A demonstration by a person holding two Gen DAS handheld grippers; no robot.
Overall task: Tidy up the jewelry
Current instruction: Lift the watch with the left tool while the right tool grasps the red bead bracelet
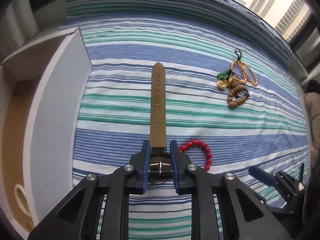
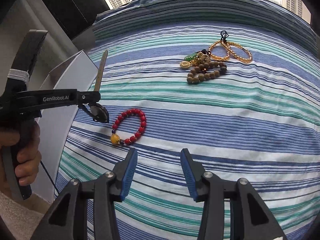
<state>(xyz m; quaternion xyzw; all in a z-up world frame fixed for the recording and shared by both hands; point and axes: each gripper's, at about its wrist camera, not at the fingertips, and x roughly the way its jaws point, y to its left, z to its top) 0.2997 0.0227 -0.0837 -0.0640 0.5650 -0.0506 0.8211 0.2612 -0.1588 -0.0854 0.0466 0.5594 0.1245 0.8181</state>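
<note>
Left wrist view: my left gripper (image 1: 160, 166) clamps the watch (image 1: 158, 108) at its buckle, strap dangling toward 12 o'clock, for carrying to the white box (image 1: 58, 92) at 9. Right gripper (image 2: 159, 172) gapes empty, red bracelet (image 2: 130, 127) at 11 on the bed (image 2: 220, 132).

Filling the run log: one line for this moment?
left gripper: shut on watch | right gripper: open, empty | red bracelet: on bedspread

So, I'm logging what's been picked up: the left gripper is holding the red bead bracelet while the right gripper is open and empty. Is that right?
Not quite. The left gripper holds the wristwatch, as its own wrist view shows; the red bead bracelet lies on the bedspread. The right gripper is open and empty.
</note>
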